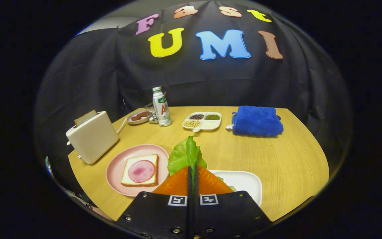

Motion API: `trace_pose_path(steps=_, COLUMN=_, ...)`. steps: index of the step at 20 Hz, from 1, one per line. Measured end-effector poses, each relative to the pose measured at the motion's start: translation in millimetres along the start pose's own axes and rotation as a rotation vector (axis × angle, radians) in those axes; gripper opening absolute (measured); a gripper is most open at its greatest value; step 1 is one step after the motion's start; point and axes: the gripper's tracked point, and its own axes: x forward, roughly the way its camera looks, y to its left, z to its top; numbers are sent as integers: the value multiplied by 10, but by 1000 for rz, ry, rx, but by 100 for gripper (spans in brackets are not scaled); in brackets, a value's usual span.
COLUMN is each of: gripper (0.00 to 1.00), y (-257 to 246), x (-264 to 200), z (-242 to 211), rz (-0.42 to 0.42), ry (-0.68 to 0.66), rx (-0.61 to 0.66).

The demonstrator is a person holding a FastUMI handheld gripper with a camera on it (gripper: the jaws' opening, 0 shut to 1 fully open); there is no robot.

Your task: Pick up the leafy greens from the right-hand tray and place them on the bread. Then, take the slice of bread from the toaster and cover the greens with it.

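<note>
Between tongs (192,171) | leafy greens (186,154) pinched, crinkled, upright | white tray (247,182) below

Toaster (93,136) left of plate (118,166); tray (244,182) right of plate.

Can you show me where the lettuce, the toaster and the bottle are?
lettuce (186,154): gripper view, its upper leaf above the tongs (192,172), which are shut on it.
toaster (93,139): gripper view, its front wall.
bottle (161,111): gripper view, its labelled body.

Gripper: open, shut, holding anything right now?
Gripper: shut on the leafy greens, lifted above the white tray.
</note>
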Motion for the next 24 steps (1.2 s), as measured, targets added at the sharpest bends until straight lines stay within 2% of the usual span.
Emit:
trace_pose_path(steps=5, gripper=0, y=732, x=338, z=48, rz=116, ry=1, rx=-82)
trace_pose_path(steps=12, gripper=0, y=1054, x=742, z=-322, rz=151, ry=116, rx=-121)
trace_pose_path(steps=16, gripper=0, y=1208, x=773, z=-365, rz=184, ry=134, rx=-108)
trace_pose_path(steps=19, gripper=0, y=1234, x=762, z=-367, rz=174, ry=142, rx=-135)
trace_pose_path(steps=20, gripper=5, y=1242, x=776, z=-386, rz=172, ry=144, rx=-153)
trace_pose_path(steps=21, gripper=18, y=1250, x=744, z=-386, rz=169, ry=142, rx=-167)
trace_pose_path(steps=22, gripper=38, y=1256, x=757, z=-378, rz=166, ry=137, rx=-175)
trace_pose_path(steps=23, gripper=48, y=1302, x=735, z=-345, rz=163, ry=122, rx=-181)
trace_pose_path(steps=24, gripper=81, y=1330, x=723, z=-327, rz=164, ry=104, rx=-193)
